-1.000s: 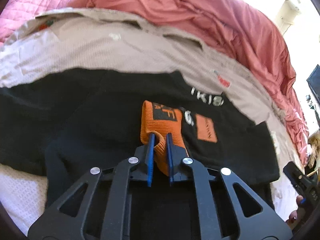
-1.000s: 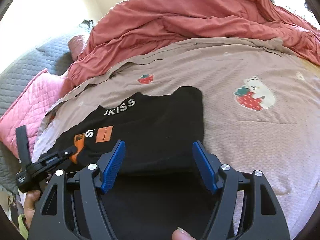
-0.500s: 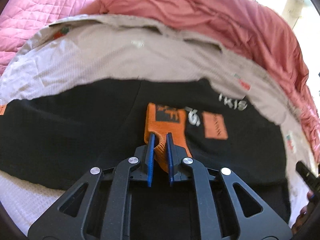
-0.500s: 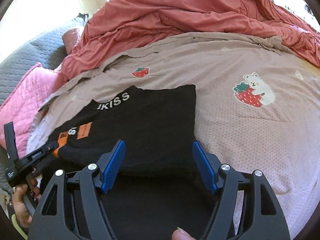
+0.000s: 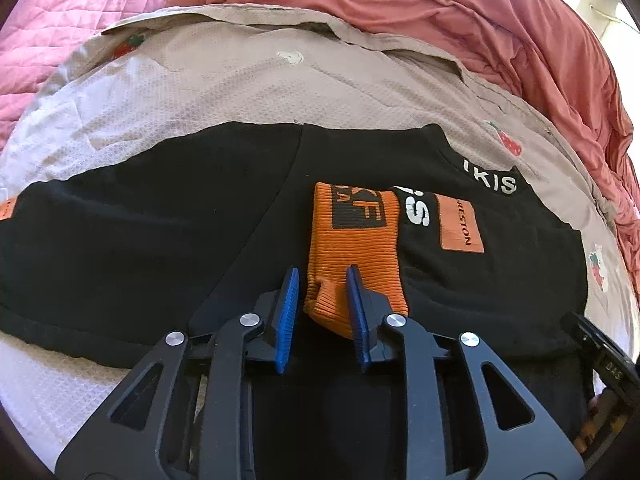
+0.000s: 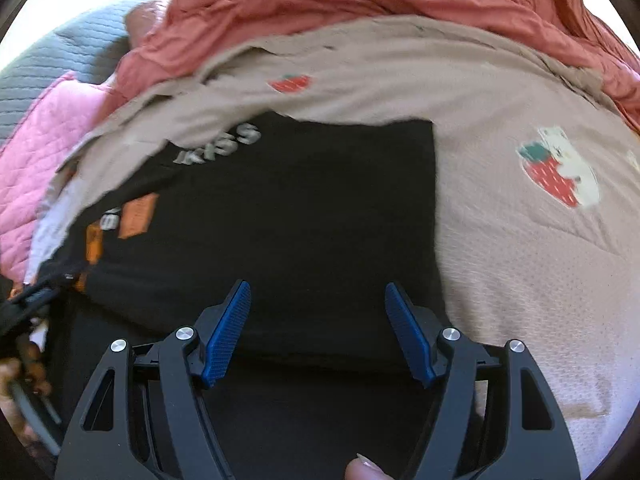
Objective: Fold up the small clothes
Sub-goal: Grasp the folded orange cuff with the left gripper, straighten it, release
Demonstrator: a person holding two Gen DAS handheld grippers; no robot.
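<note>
A black shirt (image 5: 160, 220) with white lettering and an orange patch lies flat on the beige sheet (image 5: 240, 88). Its sleeve is folded across the chest, and the orange ribbed cuff (image 5: 352, 236) rests on the black cloth. My left gripper (image 5: 322, 276) straddles the cuff's near end. Its jaws are opening: the left pad stands clear of the cuff and the right pad is just at its edge. In the right wrist view, the same shirt (image 6: 300, 220) fills the middle. My right gripper (image 6: 317, 285) hangs open over the shirt's near folded edge with nothing pinched between its fingers.
A rumpled red-pink duvet (image 5: 460, 20) is piled along the far side of the bed. A pink quilt (image 5: 60, 20) lies at the far left and a grey quilted cover (image 6: 52, 64) beyond it. The sheet carries strawberry prints (image 6: 556, 172). A thumb tip (image 6: 362, 470) shows at the bottom edge.
The left jaws were shut on the orange cuff and have now parted, leaving it lying on the shirt. The right gripper has come down closer to the shirt, still open.
</note>
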